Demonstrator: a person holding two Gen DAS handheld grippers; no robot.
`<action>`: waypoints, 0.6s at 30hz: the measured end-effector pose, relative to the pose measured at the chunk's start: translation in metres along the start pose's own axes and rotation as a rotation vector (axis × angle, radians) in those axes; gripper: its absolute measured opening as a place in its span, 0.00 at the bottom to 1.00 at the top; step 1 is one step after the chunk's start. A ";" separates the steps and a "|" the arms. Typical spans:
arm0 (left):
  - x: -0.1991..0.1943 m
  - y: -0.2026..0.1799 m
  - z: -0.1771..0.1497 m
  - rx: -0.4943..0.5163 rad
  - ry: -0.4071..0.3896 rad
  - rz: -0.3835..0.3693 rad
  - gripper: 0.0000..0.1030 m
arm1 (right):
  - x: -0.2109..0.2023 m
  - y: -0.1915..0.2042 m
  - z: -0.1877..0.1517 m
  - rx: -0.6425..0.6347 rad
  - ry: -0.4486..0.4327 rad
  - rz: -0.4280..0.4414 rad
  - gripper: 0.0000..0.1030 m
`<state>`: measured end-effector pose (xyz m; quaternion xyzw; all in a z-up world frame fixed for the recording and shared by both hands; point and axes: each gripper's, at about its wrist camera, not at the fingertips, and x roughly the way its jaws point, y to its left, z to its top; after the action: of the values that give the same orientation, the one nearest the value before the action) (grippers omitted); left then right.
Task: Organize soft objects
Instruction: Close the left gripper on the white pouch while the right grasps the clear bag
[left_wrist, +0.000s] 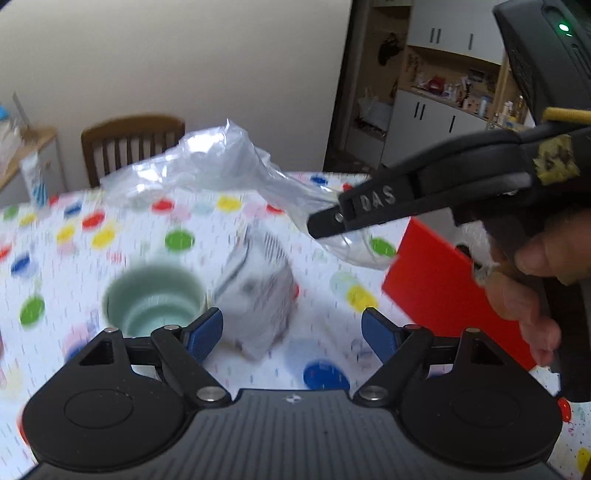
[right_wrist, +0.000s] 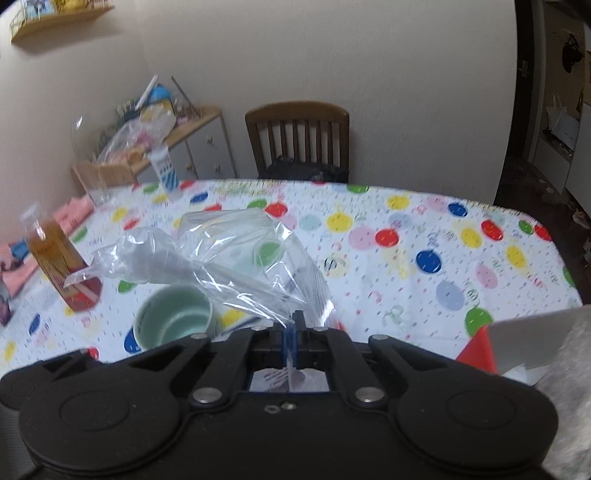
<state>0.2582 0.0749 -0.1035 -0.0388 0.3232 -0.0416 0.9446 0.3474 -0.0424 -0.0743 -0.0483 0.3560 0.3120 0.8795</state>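
Clear plastic bag (right_wrist: 221, 254) is seen pinched at one edge between the closed blue pads of the right gripper (right_wrist: 293, 332), its crumpled body lifted above the dotted tablecloth (right_wrist: 424, 240) and billowing over the pale green cup (right_wrist: 173, 321). From the left wrist view, the same bag (left_wrist: 218, 162) is stretched out from the tips of the right gripper (left_wrist: 325, 221), which is gripped by a person's hand (left_wrist: 535, 280). The left gripper (left_wrist: 291, 328) is held wide apart with nothing between its pads, above a blurred white bundle (left_wrist: 258, 295) lying just beside the cup (left_wrist: 155, 299). A red sheet (left_wrist: 436, 284) is seen at the table's right side.
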 end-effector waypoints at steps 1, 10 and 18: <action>0.003 -0.001 0.008 0.010 0.001 -0.001 0.81 | -0.004 -0.003 0.004 0.004 -0.005 0.002 0.02; 0.074 0.011 0.054 0.042 0.177 0.012 0.81 | -0.021 -0.034 0.016 0.082 -0.023 -0.017 0.01; 0.132 0.015 0.065 0.026 0.387 0.070 0.80 | -0.029 -0.049 0.013 0.142 -0.035 -0.022 0.01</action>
<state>0.4030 0.0796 -0.1338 -0.0066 0.4995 -0.0194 0.8661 0.3677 -0.0923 -0.0526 0.0156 0.3610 0.2770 0.8904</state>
